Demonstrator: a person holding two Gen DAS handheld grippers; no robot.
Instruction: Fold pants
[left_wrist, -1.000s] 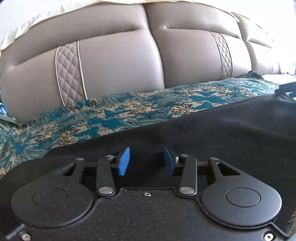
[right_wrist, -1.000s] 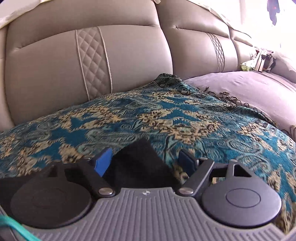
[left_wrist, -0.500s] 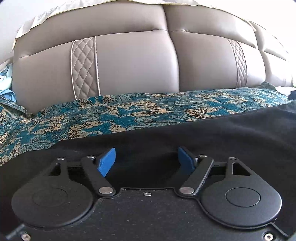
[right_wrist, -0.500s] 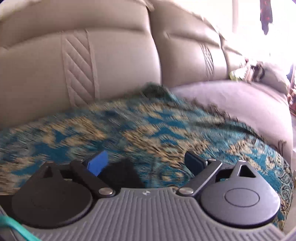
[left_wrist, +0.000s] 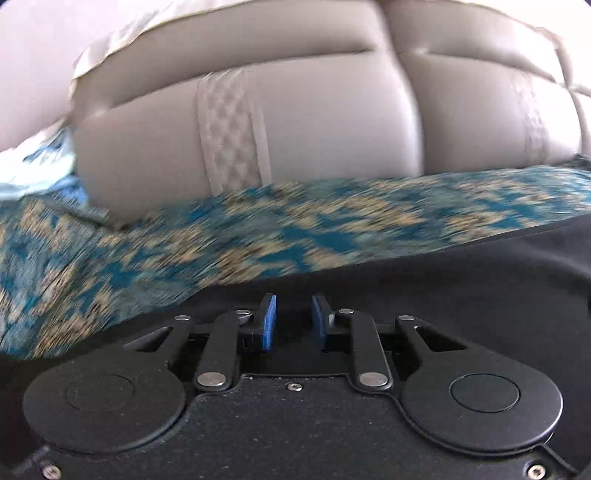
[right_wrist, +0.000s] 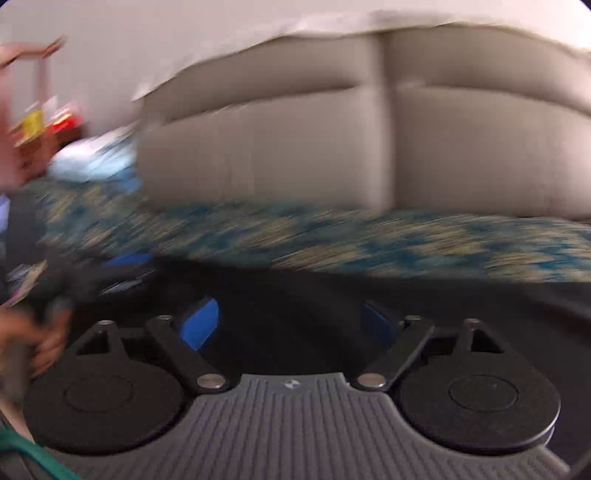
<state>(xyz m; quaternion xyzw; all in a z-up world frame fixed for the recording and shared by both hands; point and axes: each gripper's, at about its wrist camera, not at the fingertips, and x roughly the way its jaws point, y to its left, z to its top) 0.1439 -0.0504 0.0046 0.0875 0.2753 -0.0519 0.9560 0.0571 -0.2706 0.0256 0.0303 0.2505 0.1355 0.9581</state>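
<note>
Left wrist view: the pants (left_wrist: 461, 295), black, are spread on the patterned throw (left_wrist: 258, 236) that covers the sofa (left_wrist: 314, 122) seat. Their far edge runs across the picture from lower left to upper right, so the long axis is judged to lie crosswise to the left gripper (left_wrist: 293, 321). Black cloth lies directly ahead of and under the jaws. The jaws are closing and stand narrowly apart; whether cloth is pinched between the blue pads cannot be told against the dark fabric.

Right wrist view, heavily blurred: the right gripper (right_wrist: 291, 321) is over the same black cloth (right_wrist: 369, 295), with jaws wide apart and closing slightly; nothing is seen gripped. At the left margin a hand (right_wrist: 40, 343) and the other gripper's blue pad are seen.

Both grippers are over the pants; the left is judged nearer to a grasp.

No containers are seen.
</note>
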